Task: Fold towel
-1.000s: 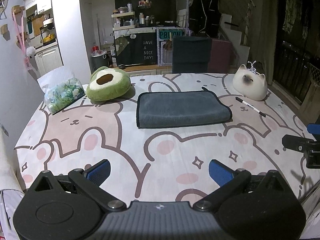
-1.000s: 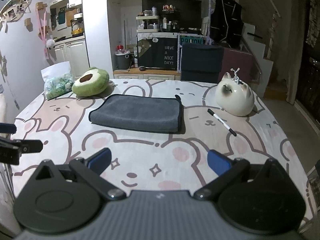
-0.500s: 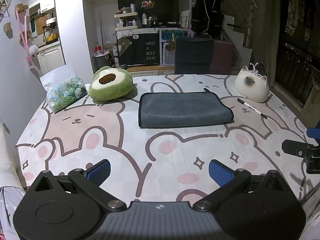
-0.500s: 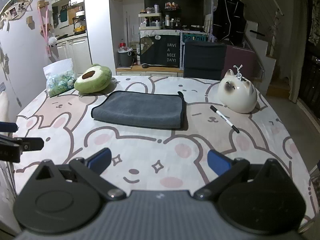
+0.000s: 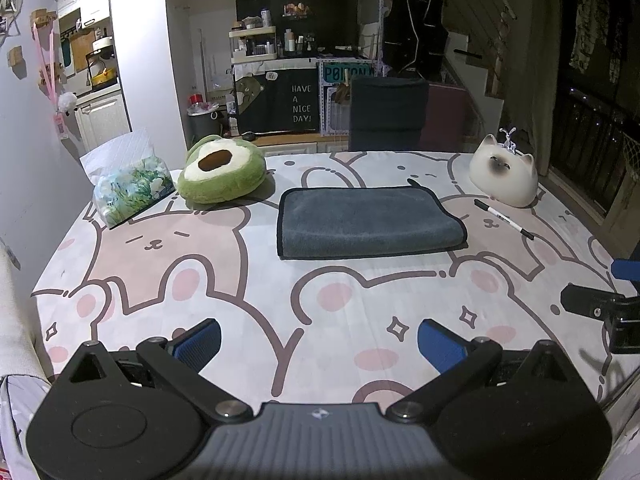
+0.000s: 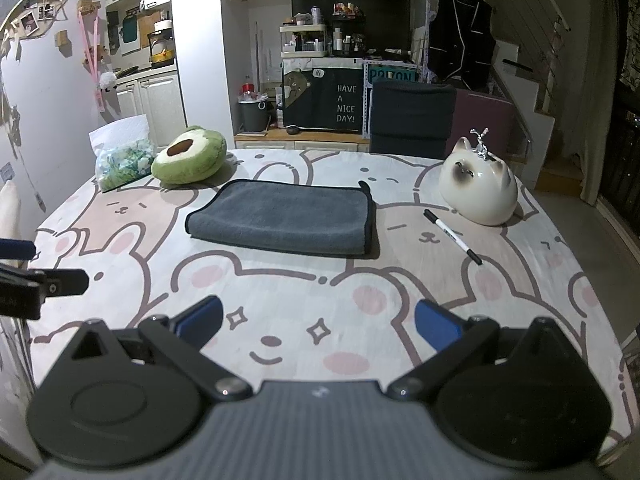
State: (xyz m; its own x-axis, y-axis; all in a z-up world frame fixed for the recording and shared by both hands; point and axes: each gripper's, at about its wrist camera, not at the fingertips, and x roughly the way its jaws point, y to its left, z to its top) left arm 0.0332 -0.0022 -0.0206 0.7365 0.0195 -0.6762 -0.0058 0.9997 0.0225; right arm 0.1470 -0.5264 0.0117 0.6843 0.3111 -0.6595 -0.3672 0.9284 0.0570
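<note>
A grey towel [image 5: 368, 222] with black trim lies folded flat in the middle of the table, also in the right wrist view [image 6: 282, 222]. My left gripper [image 5: 318, 344] is open and empty, near the table's front edge, well short of the towel. My right gripper [image 6: 318, 324] is open and empty, also short of the towel. Each gripper shows at the edge of the other's view, the right one [image 5: 600, 306] at the right, the left one [image 6: 36, 284] at the left.
A bear-print cloth covers the table [image 5: 224, 292]. A green avocado cushion [image 5: 222, 172] and a plastic bag [image 5: 130, 184] sit at the far left. A white cat figure [image 5: 504, 172] and a black-and-white pen [image 5: 504, 219] lie at the right. A dark chair [image 5: 386, 114] stands behind the table.
Both grippers have drawn back and risen slightly, so the towel and table look a little farther off. Nothing on the table has moved. Both grippers stay open.
</note>
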